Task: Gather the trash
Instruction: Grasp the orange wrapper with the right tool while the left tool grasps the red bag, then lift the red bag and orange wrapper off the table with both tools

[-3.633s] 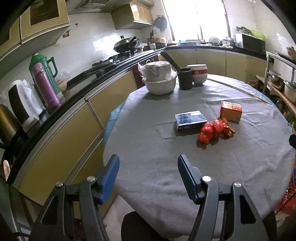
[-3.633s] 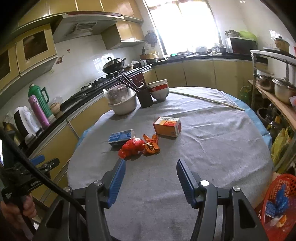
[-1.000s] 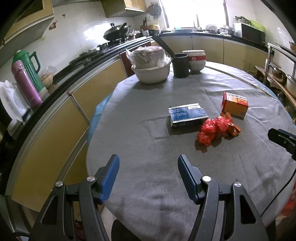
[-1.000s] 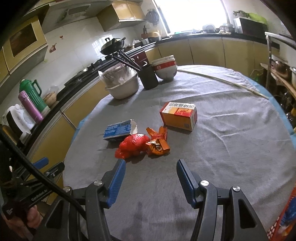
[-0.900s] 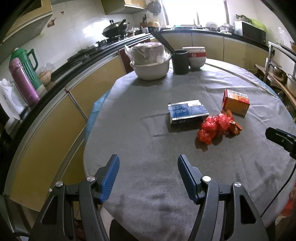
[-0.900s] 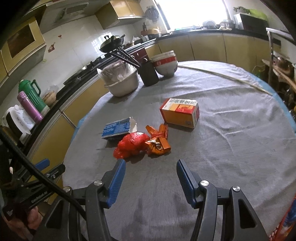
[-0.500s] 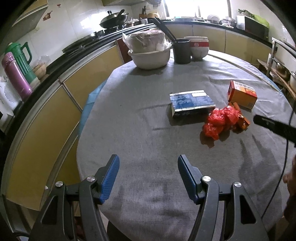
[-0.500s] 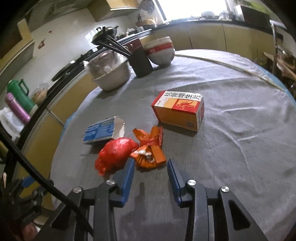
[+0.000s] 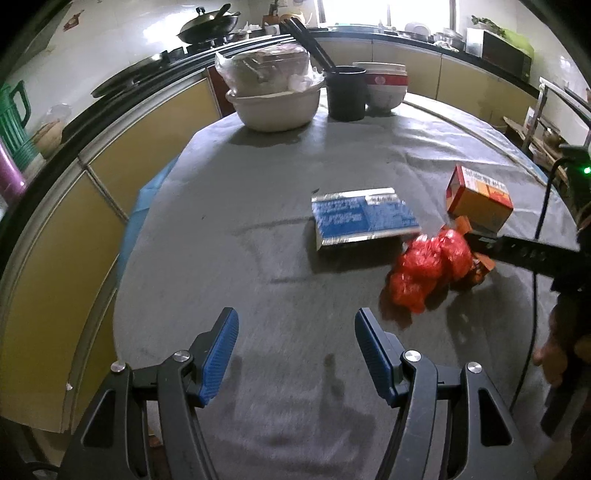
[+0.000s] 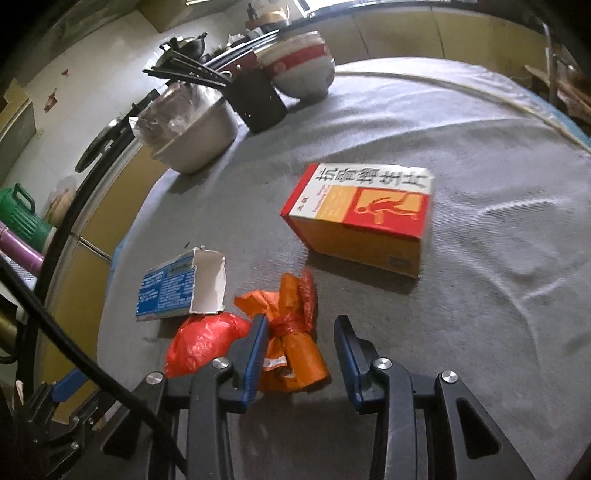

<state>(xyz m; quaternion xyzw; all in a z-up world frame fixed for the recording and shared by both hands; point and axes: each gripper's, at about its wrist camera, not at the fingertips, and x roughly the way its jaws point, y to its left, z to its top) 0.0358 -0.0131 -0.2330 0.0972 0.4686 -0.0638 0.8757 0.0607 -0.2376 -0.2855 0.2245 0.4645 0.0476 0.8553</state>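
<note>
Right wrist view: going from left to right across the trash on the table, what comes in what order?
Blue box → red bag → orange wrapper → orange box.

**Kitchen things at the far edge**

Round counter [image 9: 229, 229] draped in grey cloth. At its far side, a pale basin [image 9: 275, 105] holding a plastic-wrapped bowl [image 9: 267, 68], just beside a black cup [image 9: 346, 94] bristling with chopsticks [image 10: 184, 70]. Next to the cup, stacked red-and-white bowls [image 9: 386, 86]. Behind, along the curved yellow cabinets [image 9: 151, 147], a wok [image 9: 207, 27] on the stove; off to the left, a green thermos [image 9: 13, 122] and a purple flask [image 9: 9, 181].
</note>
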